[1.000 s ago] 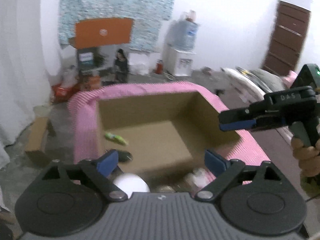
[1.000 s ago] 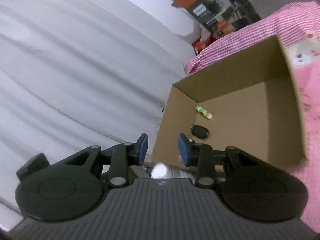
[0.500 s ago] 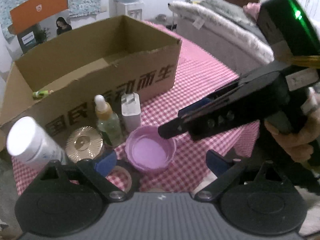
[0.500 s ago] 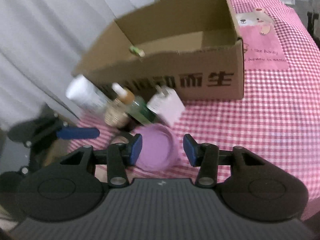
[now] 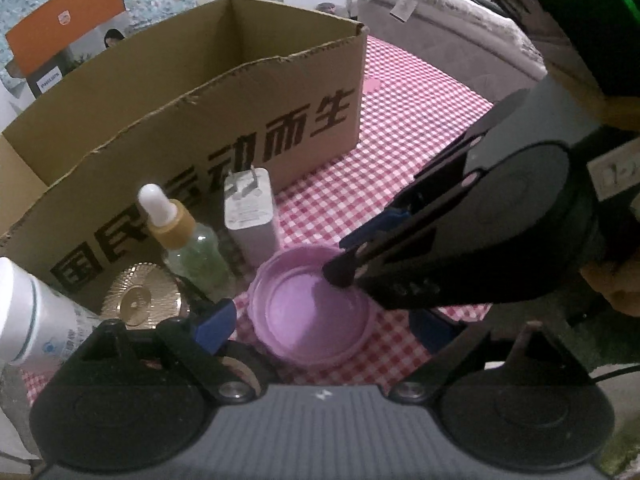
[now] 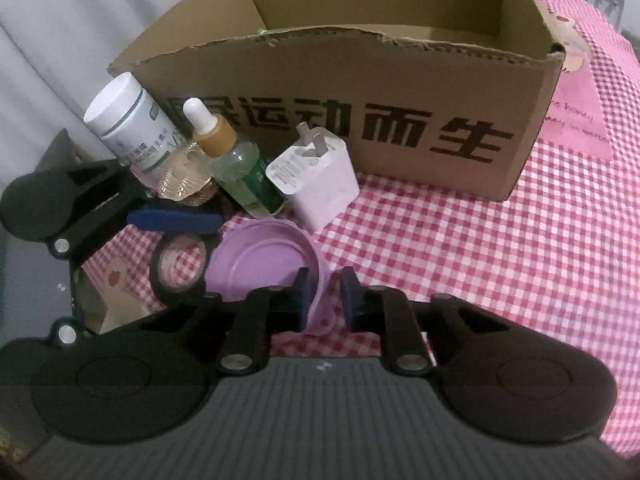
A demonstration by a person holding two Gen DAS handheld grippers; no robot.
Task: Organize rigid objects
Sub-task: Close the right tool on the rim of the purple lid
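A purple plastic lid (image 6: 264,266) lies on the checked cloth in front of the cardboard box (image 6: 400,92). My right gripper (image 6: 325,294) has its fingers on either side of the lid's near rim, which lifts between them. In the left wrist view the lid (image 5: 308,312) sits between my open left gripper (image 5: 320,324) fingers, with the right gripper (image 5: 360,256) reaching onto it from the right. Behind it stand a white charger (image 6: 316,176), a dropper bottle (image 6: 236,160), a white bottle (image 6: 128,124), a gold lid (image 6: 184,180) and a black tape roll (image 6: 180,268).
The pink checked tablecloth (image 6: 500,260) spreads to the right of the lid. The open box holds a small green item at its far side, barely seen. A bed (image 5: 440,20) lies beyond the table. A white curtain (image 6: 60,40) hangs at the left.
Both grippers have come down from over the box to the objects in front of it. The right gripper has narrowed around the purple lid's rim, tilting it up.
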